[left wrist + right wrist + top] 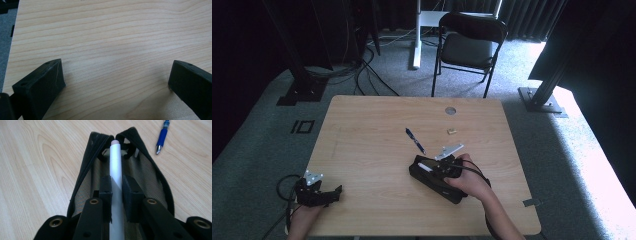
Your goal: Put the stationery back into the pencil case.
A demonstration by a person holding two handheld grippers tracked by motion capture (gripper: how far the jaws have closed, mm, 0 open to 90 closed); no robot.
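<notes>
Right gripper (116,187) was clamped on a white pen (116,167), jaws pressed against its barrel. The pen lay lengthwise over the open black pencil case (152,177), tip toward the far end of the zip opening. The case sat on the wooden table (372,135), near its front right. A blue pen (415,140) lay just beyond. Left gripper (115,82) rested at the front left corner, jaws spread wide, nothing between.

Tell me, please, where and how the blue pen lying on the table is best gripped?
The blue pen lies flat and free on the table, so grip its barrel mid-length, coming straight down from above, jaws across its narrow width. The left gripper is open and free.
</notes>
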